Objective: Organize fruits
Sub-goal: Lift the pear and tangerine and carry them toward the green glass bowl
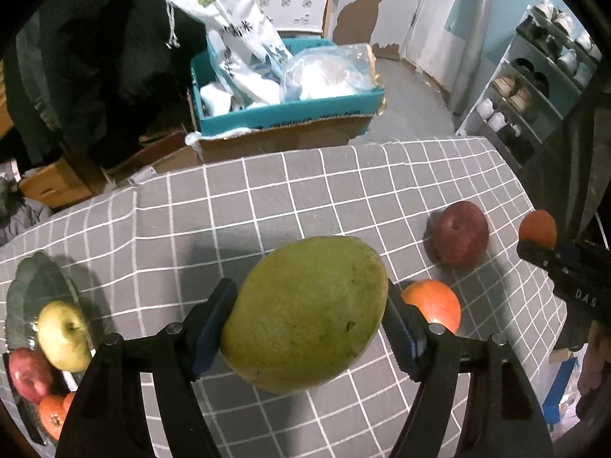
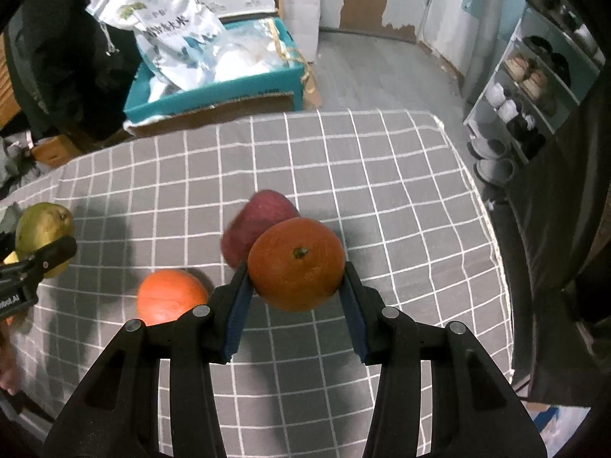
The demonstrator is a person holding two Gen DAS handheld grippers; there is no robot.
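While the left gripper (image 1: pixel 307 328) jaws clamp a mango (image 1: pixel 305 315) (spread wide), the right gripper (image 2: pixel 296 294) jaws pinch an orange (image 2: pixel 297 264).

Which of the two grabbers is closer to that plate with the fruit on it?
Left. The left gripper, holding the mango, is right beside the plate; the right gripper, holding an orange, is across the table.

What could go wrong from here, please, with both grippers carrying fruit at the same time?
The mango is big and rounded, gripped only at its sides by the left gripper, so it might slip. The plate already holds several fruits, so adding the mango could knock one off. The right gripper could bump the red apple behind its orange.
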